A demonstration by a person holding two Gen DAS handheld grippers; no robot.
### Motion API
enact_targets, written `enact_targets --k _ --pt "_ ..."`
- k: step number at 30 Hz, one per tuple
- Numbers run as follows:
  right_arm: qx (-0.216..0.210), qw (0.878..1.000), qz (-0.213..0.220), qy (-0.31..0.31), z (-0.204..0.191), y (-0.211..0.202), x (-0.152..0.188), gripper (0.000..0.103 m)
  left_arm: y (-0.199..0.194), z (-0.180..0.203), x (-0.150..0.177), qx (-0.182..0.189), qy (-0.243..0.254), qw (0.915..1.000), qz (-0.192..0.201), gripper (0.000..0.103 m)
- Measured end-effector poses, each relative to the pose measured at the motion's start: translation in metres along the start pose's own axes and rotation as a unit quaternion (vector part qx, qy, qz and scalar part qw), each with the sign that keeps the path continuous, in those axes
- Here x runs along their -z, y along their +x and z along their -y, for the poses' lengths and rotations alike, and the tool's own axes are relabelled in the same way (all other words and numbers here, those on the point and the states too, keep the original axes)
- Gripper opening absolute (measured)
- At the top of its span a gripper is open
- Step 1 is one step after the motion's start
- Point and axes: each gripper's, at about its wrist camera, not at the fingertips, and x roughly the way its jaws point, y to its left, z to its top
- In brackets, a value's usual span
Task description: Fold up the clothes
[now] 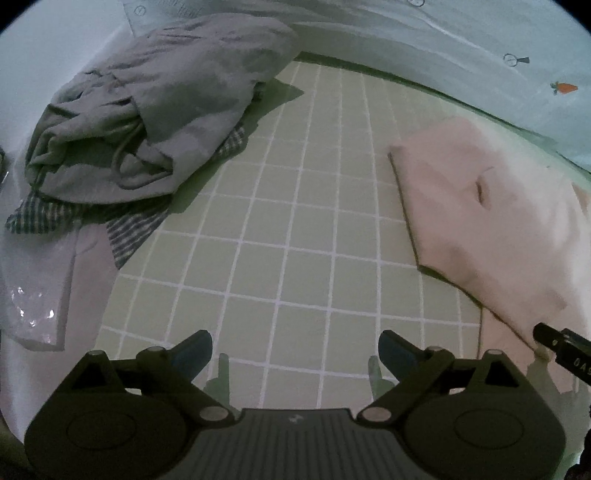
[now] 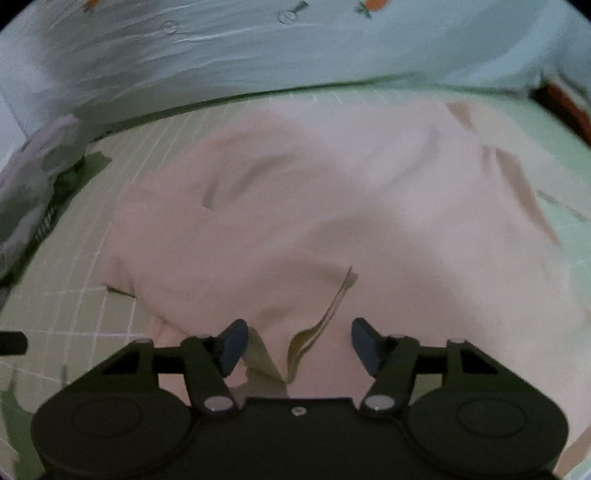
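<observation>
At the far left a white garment (image 1: pixel 40 291) is lying on the green checked sheet (image 1: pixel 295 229), part of it under a striped cloth (image 1: pixel 125 229). A crumpled grey garment (image 1: pixel 147 110) is sitting on top of that cloth, near the pale blue bedding (image 1: pixel 461 33) printed with carrots along the back. The left gripper (image 1: pixel 295 356) is hovering over bare sheet, its jaws spread wide and gripping nothing. To its right, the pink garment (image 1: pixel 491 221) is lying flat on the sheet, its straight folded edge facing the pile and well apart from it. The right gripper (image 2: pixel 299 345) is hanging just above the near edge of the pink garment (image 2: pixel 332 206), its jaws gaping wide on either side of a raised crease and clasping nothing.
</observation>
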Motion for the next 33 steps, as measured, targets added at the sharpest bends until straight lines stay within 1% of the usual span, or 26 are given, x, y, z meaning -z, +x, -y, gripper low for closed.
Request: enact_targets --k 2,4,5,7,10,13,17,20,25,30,33 --pt "-0.005 1.0 0.001 -0.009 -0.001 0.001 -0.002 0.042 0.001 -0.001 0.0 -0.001 0.0 1.0 -0.003 0.096" --pt "-0.013 1.0 0.002 -0.023 -0.003 -0.001 -0.003 0.01 0.002 0.001 0.0 0.0 -0.002 1.0 -0.006 0.096" --pt "-0.017 0.999 0.002 -0.032 -0.004 -0.002 -0.002 0.004 0.003 0.004 0.0 0.001 -0.004 1.0 -0.006 0.096" --pt "-0.018 0.999 0.007 -0.045 -0.004 -0.006 -0.002 0.004 0.004 0.009 -0.001 0.002 -0.008 0.9999 -0.007 0.096" --pt "-0.029 0.998 0.025 -0.051 0.002 -0.017 -0.006 0.003 0.005 0.017 -0.003 0.004 -0.013 0.9999 -0.009 0.096" --pt "-0.025 0.995 0.054 -0.075 0.008 -0.029 -0.012 0.003 0.005 0.029 -0.004 0.006 -0.016 0.9998 -0.008 0.096" --pt "-0.016 0.991 0.087 -0.097 0.028 -0.038 -0.03 0.003 0.001 0.056 -0.006 0.005 -0.018 0.9998 -0.001 0.096" --pt "0.0 0.992 0.099 -0.082 0.063 -0.039 -0.047 0.003 0.0 0.076 -0.005 0.0 -0.03 0.9996 -0.002 0.096" --pt "0.025 0.991 0.117 -0.051 0.129 -0.04 -0.075 0.003 0.002 0.112 -0.005 -0.01 -0.065 0.9978 -0.002 0.096" --pt "0.068 0.988 0.136 -0.013 0.217 -0.037 -0.109 0.003 0.002 0.144 -0.005 -0.024 -0.093 0.9954 0.001 0.096" --pt "0.101 0.984 0.146 0.013 0.27 -0.032 -0.128 0.003 -0.005 0.154 -0.001 -0.042 -0.109 0.9931 0.009 0.096"
